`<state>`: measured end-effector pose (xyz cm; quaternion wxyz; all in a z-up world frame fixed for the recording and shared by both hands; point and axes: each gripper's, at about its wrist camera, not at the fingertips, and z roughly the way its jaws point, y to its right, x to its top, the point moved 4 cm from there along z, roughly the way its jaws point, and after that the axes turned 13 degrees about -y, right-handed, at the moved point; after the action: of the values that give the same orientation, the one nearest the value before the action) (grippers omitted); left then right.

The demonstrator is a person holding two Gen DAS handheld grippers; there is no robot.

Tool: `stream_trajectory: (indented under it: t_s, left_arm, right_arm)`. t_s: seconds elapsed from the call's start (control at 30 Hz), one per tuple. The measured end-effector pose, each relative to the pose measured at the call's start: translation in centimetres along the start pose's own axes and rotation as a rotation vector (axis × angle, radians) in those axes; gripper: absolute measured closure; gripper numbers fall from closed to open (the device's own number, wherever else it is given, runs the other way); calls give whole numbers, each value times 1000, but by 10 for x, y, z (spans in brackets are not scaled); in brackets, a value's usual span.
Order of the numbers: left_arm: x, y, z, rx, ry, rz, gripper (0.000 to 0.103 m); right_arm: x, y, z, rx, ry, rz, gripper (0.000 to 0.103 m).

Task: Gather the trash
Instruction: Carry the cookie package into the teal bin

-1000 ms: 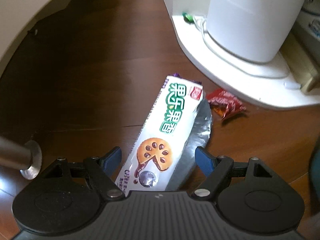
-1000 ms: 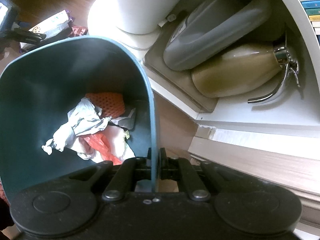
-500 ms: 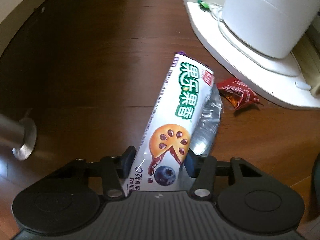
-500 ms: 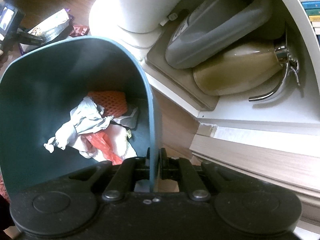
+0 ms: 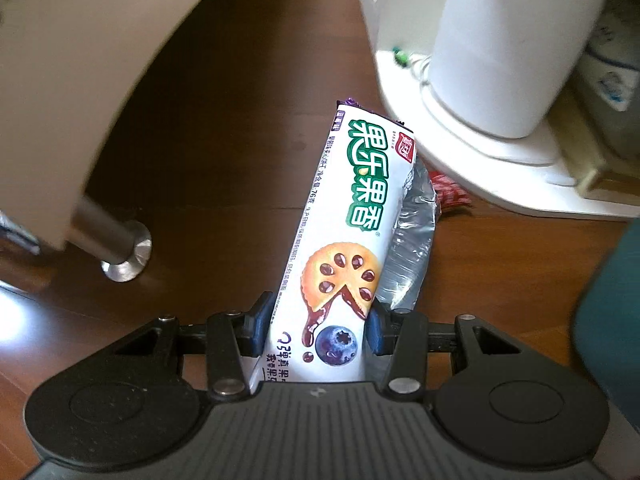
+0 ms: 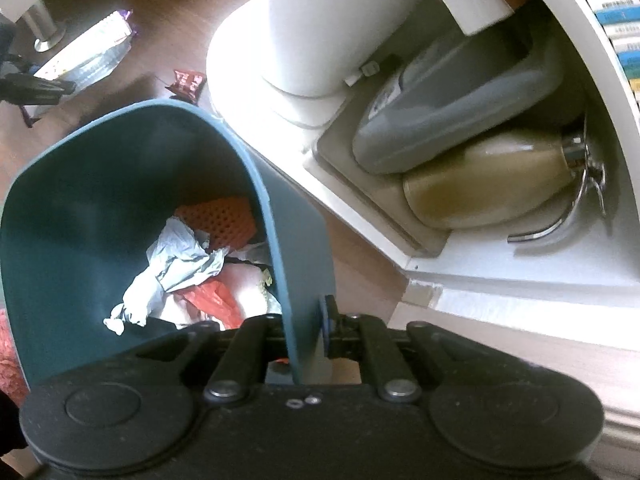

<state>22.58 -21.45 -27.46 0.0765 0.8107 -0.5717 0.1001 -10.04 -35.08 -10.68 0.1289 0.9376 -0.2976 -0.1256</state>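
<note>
My left gripper (image 5: 316, 326) is shut on a white biscuit wrapper (image 5: 352, 220) with green lettering and a silver torn end, held up off the wooden floor (image 5: 224, 128). A small red wrapper (image 5: 450, 196) lies on the floor beyond it, by the white base. My right gripper (image 6: 306, 330) is shut on the rim of a teal bin (image 6: 100, 208) holding crumpled paper (image 6: 176, 264) and orange netting (image 6: 218, 220). The biscuit wrapper (image 6: 88, 52) and red wrapper (image 6: 186, 82) also show in the right wrist view, far left.
A white appliance (image 5: 508, 40) on a round white base (image 5: 472, 152) stands at right. A metal furniture leg (image 5: 116, 248) and a cream panel (image 5: 80, 60) are at left. A white shelf (image 6: 520, 248) holds a grey container (image 6: 460, 108) and a beige jug (image 6: 492, 188).
My left gripper closed on the biscuit wrapper and lifted it off the floor. The bin in my right gripper shifted slightly and tilted.
</note>
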Motion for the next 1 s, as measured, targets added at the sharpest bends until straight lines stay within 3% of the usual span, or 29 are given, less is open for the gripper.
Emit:
stream_trajectory:
  t_s: [0.23,0.6,0.8,1.0]
  left_arm:
    - [-14,30,-69,-23,41,95,59]
    - [-27,91,-174,-144,166,323,59]
    - [-37,130,-199,-186,205,461,59]
    - [-50,183,-196,-189,196,623,59]
  right_arm:
    - [1,1,2,2,9,-14,94]
    - [-2,5,4,28,-2,26,95]
    - [0,6,7,35,-8,29,95]
    - [-1,7,7,41,2,37,95]
